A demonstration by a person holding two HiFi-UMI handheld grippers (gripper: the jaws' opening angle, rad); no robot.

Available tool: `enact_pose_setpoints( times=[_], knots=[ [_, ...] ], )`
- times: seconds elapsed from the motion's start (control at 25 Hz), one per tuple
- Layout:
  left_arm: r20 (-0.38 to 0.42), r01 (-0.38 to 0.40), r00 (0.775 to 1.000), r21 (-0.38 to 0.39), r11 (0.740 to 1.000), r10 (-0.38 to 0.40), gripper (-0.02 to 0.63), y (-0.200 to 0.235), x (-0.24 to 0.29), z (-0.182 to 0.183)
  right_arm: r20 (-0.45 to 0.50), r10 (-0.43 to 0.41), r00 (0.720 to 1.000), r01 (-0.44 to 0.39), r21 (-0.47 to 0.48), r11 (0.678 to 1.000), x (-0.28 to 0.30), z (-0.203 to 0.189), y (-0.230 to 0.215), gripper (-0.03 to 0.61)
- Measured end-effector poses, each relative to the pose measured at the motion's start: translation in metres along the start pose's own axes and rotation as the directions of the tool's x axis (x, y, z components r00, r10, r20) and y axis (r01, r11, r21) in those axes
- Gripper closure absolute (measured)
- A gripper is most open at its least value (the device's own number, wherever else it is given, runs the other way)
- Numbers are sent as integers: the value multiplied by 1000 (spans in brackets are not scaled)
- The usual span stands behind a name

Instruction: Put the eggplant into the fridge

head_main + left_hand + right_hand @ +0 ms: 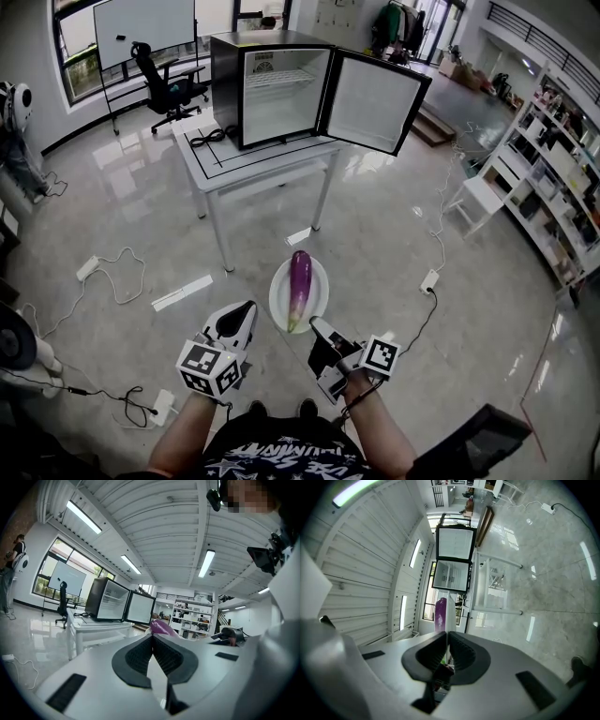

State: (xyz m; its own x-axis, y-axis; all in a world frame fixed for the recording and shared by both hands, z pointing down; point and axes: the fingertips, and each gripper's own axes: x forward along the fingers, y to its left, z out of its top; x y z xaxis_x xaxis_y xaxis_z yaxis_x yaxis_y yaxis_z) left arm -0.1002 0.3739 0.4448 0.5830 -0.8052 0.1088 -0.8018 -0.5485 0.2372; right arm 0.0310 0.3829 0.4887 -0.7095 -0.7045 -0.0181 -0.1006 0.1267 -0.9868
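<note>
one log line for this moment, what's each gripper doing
left gripper: shut, empty | right gripper: shut on plate rim | eggplant: lying on plate | fridge: door open, on table

A white table (202,159) at 12 o'clock bears the open fridge (272,89), with a black cable (208,138) at its 9. Power strips (86,268) lie on the floor (394,225). A plate (279,298), pinched at 5 by the right gripper (317,325), carries the eggplant (299,281).
</note>
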Motion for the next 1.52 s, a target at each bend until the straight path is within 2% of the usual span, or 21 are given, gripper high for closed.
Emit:
enact_pose_setpoints(
  times=[0.52,0.84,1.16,1.52],
  knots=[
    [-37,22,999,18,1000,-21,604,30,-27,-7,14,-9,1000,9,11,1000,25,-28,-10,557],
    [-48,-1,999,15,1000,1,604,42,-16,-12,-27,-5,1000,5,25,1000,49,-21,-19,557],
    [-55,-38,998,14,999,39,604,59,38,-8,-64,-1,998,4,54,999,79,30,-34,557],
    [-56,-78,995,-4,997,78,604,76,134,3,-86,22,996,-17,60,998,121,132,-45,557]
  ],
)
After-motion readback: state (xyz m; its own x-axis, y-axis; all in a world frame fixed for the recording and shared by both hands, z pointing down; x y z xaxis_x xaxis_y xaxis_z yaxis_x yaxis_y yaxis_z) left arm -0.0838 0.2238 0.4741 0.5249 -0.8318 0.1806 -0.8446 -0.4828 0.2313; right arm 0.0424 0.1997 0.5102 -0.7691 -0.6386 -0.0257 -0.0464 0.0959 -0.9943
